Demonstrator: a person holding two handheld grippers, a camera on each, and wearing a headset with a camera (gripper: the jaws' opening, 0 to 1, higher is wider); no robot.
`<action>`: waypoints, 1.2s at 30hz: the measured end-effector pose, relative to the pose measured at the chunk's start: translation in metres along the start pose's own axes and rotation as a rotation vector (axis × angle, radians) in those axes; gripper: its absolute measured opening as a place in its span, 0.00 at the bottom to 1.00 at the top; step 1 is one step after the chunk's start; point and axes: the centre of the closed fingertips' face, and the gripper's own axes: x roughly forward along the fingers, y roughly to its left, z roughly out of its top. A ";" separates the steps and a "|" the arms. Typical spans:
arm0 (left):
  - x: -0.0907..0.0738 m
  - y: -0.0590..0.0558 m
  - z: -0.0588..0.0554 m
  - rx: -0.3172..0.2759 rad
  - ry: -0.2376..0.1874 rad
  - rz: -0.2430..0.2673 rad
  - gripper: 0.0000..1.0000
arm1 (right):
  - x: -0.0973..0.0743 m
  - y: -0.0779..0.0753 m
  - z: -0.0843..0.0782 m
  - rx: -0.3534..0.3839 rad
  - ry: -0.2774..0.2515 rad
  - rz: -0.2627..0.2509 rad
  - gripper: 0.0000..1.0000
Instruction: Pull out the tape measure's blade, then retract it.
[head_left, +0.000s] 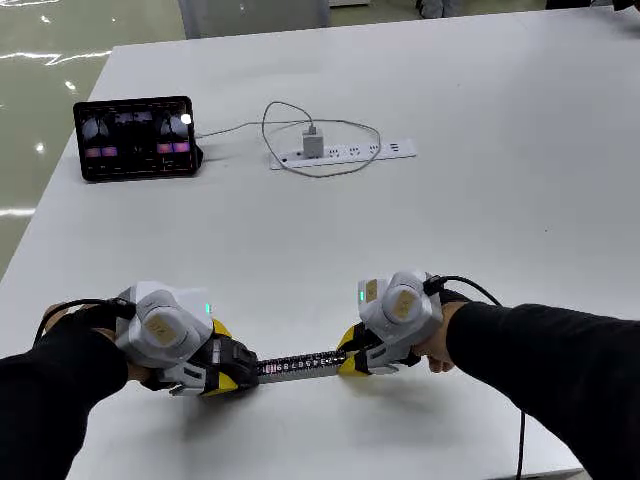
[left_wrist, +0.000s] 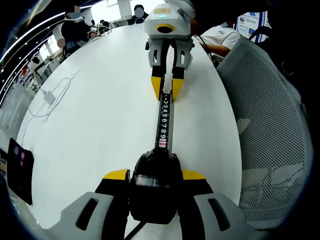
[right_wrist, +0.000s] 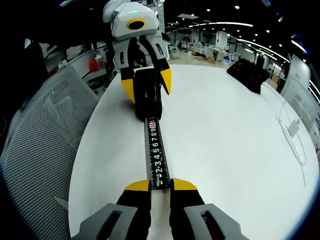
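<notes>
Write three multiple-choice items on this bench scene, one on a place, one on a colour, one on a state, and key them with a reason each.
1. In the head view, where on the table does the tablet lie?
A. far left
B. near right corner
C. between the grippers

2. What colour are the right gripper's fingertips?
A. red
B. yellow
C. blue

3. What state is the blade in?
A. fully wound in
B. lying loose on the floor
C. drawn out of the case

Key:
1 A: it lies at the far left, to the left of the power strip.
2 B: both tips show yellow in the right gripper view.
3 C: the left gripper grips the case and the right gripper pinches the blade's end, with printed numbers showing along the stretch between them.
</notes>
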 end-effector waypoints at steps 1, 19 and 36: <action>0.000 0.000 0.000 0.001 0.000 0.000 0.32 | 0.000 0.000 0.000 0.000 -0.001 0.000 0.10; 0.001 -0.001 0.001 0.016 0.000 -0.012 0.32 | -0.007 0.000 -0.006 0.012 -0.011 0.000 0.10; 0.001 0.000 0.001 0.005 -0.022 -0.001 0.32 | -0.012 -0.001 -0.011 0.013 0.001 0.000 0.10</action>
